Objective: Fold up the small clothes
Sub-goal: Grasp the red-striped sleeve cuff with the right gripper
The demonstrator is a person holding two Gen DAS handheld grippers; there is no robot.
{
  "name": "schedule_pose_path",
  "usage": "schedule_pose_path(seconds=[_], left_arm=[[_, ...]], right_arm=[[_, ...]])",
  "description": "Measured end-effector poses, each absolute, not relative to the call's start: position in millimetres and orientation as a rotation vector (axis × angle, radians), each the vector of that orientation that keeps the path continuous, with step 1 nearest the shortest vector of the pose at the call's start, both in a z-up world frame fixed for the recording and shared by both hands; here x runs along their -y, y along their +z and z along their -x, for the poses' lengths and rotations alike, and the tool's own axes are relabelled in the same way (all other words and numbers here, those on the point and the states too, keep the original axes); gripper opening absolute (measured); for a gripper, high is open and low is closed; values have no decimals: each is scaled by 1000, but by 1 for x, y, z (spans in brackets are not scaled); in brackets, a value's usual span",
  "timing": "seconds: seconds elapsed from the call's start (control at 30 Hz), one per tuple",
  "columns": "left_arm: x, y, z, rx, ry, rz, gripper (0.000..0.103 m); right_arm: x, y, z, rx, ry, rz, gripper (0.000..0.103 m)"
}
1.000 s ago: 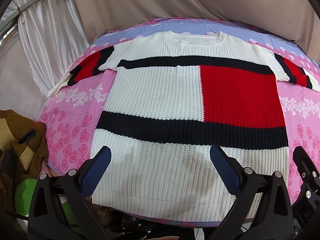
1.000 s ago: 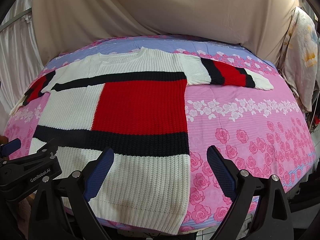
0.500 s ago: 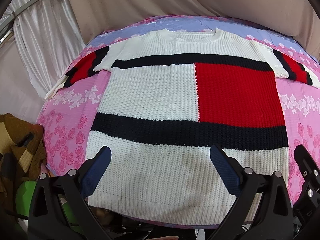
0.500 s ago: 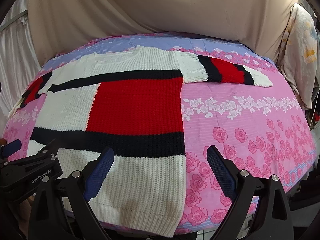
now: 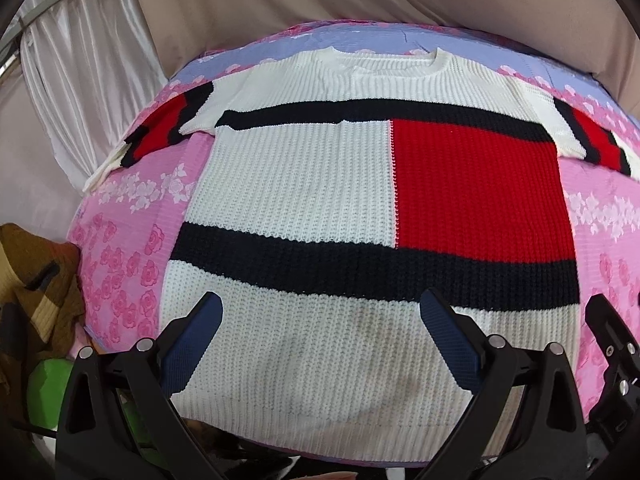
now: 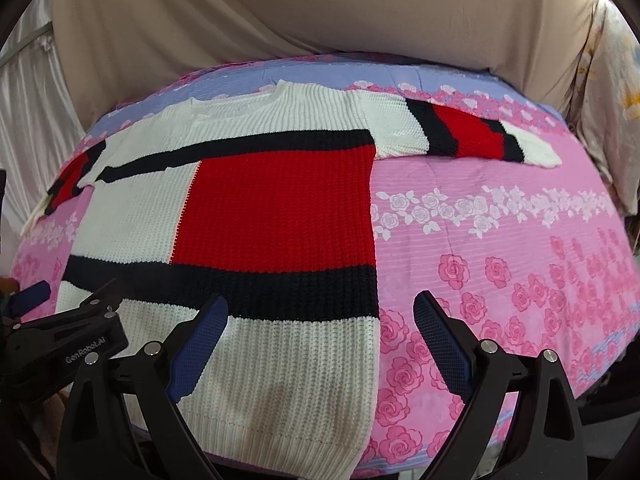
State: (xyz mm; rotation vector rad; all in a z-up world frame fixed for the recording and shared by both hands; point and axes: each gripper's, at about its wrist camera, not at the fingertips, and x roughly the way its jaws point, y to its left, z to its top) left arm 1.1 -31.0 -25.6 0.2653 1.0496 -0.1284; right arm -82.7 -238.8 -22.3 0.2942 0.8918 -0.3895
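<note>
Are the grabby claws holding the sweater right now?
No. The left gripper and right gripper are both open above the knit sweater, holding nothing.

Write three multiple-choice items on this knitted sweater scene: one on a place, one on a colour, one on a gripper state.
1. Where does the white knitted sweater with the red block and dark bands lie?
A. Flat on the pink rose-print sheet
B. Hanging on the beige curtain
C. Bunched in a basket

2. What colour is the large square block on the sweater's chest?
A. Green
B. Red
C. Yellow

3. How does the left gripper stand?
A. Shut on a sleeve
B. Shut on the hem
C. Open, holding nothing

Answers: 1 A, the body and both sleeves are spread on the sheet. 2 B, the block is red in both views. 3 C, its blue-padded fingers stand wide apart over the hem, as do the right gripper's.
</note>
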Motion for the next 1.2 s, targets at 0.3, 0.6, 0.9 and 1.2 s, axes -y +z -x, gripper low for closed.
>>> schedule_pose_path(seconds=[0.3, 0.6, 0.9, 1.2], left_arm=[[45, -14, -31, -1033, -145, -81, 97], [71, -17, -55, -1067, -81, 16, 97], [76, -21, -53, -1079, 11, -18, 97], [50, -24, -73, -1074, 36, 25, 97]], right_arm=[[449, -35, 137, -583, -440, -699, 91], [662, -72, 112, -474, -556, -904, 78], [716, -97, 60, -530, -516, -944, 8], [618, 4, 16, -379, -204, -816, 6]])
